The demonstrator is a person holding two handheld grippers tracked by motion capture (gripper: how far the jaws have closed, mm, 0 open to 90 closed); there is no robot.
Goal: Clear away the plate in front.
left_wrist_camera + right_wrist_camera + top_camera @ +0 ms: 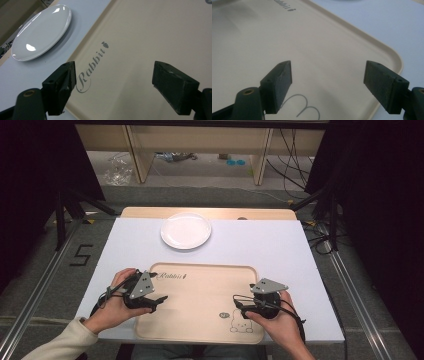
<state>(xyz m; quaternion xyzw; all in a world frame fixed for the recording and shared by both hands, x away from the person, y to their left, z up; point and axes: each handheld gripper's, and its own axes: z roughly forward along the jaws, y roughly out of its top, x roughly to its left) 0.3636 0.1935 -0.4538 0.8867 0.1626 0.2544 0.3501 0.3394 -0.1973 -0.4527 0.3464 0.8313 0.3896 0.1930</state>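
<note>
A beige tray [200,295] with a rabbit drawing and a "Rabbit" logo lies at the near middle of the white table. Beyond it stands an empty white plate [186,230]. My left gripper [161,298] hovers over the tray's left edge, held in a person's hand. Its jaws stand wide open with nothing between them, above the tray [140,45] near the logo, and the plate [41,32] lies beyond to the left. Over the right part of the tray my right gripper [238,303] is open too, empty above the tray [299,45] by its corner.
The white table top [265,245] leaves free room around the tray and plate. A wooden strip [210,213] runs along the far edge. Dark curtains, tripod legs and cables [320,237] stand around the table.
</note>
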